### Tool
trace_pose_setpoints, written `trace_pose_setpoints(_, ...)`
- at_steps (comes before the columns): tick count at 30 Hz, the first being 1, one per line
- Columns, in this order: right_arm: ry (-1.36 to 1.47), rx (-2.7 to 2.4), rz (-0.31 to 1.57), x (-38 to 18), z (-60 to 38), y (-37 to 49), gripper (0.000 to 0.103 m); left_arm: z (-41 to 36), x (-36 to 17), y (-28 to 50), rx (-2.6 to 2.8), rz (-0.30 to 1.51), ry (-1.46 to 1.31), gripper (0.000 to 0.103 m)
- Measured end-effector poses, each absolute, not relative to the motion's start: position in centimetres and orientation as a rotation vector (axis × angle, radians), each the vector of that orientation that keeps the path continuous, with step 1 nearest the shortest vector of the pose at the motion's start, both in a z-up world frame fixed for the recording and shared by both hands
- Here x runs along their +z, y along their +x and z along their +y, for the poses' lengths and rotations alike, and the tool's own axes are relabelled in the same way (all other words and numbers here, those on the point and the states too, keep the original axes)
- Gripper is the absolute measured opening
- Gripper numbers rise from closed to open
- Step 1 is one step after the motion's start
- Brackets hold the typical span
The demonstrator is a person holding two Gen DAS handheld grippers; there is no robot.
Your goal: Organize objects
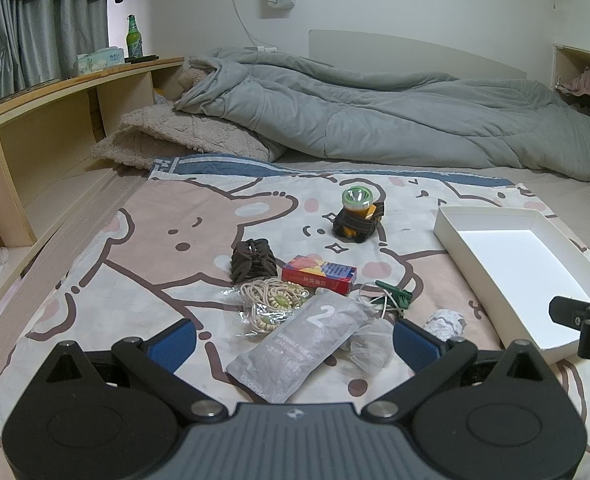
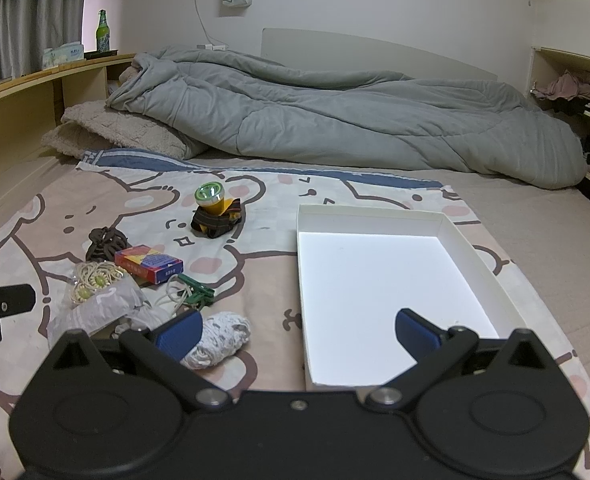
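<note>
Both grippers' fingers gape wide and empty; the grey packet (image 1: 309,342) lies lengthwise between the left gripper (image 1: 295,340) fingers.

We see small items (image 1: 319,276) clustered at centre frame on the bed sheet (image 1: 135,248), the box (image 1: 511,264) at right, and the quilt (image 1: 375,120) behind them.

Printed cotton-like bed sheet (image 1: 135,264), matt. White box tray (image 2: 471,248), smooth paperboard. Grey sachet (image 1: 307,344), crinkled matt plastic film. Card pack (image 1: 319,274), glossy. Quilt (image 1: 375,120), soft cloth.
</note>
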State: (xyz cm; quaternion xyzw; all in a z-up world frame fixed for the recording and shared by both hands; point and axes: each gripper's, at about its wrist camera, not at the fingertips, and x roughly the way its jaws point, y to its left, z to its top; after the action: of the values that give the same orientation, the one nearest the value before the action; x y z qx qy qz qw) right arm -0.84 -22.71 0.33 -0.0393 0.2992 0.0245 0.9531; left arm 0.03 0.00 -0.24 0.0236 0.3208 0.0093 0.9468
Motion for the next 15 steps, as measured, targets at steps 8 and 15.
trace_pose_setpoints(8, -0.080, 0.050, 0.608, 0.31, -22.77, -0.84, 0.103, -0.02, -0.29, 0.02, 0.019, 0.653, 0.048, 0.103)
trace_pose_setpoints(15, -0.079, 0.050, 0.609, -0.29, -22.57, -0.85, 0.103, -0.01, -0.24, 0.03, 0.019, 0.653, 0.048, 0.103)
